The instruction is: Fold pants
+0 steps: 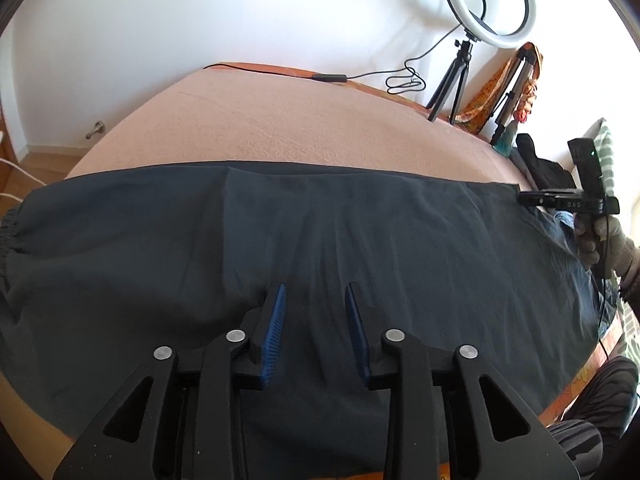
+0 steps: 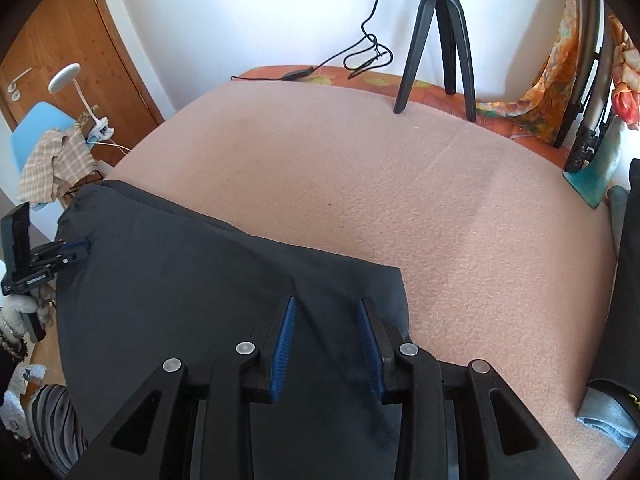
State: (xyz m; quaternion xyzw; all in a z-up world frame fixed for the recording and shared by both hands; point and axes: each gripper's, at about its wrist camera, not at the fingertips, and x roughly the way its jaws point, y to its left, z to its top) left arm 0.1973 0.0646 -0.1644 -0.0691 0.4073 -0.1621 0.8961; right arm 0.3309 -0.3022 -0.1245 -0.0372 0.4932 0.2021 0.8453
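Note:
Dark grey pants (image 1: 320, 248) lie flat across a pink blanket (image 1: 280, 120) on the bed, with the elastic waistband (image 1: 8, 232) at the left. My left gripper (image 1: 316, 296) is open and empty, just above the middle of the pants. My right gripper (image 2: 328, 308) is open and empty over the hem end of the pants (image 2: 200, 280), near their far corner (image 2: 396, 272). The right gripper also shows at the right of the left wrist view (image 1: 524, 198). The left gripper shows at the left edge of the right wrist view (image 2: 82, 252).
A ring light (image 1: 490, 0) on a black tripod (image 2: 436, 40) stands at the far edge of the bed, its cable (image 2: 360, 56) trailing along it. Folded clothes (image 2: 612, 420) lie at the right. A blue chair (image 2: 40, 132) and a wooden door (image 2: 68, 52) are at the left.

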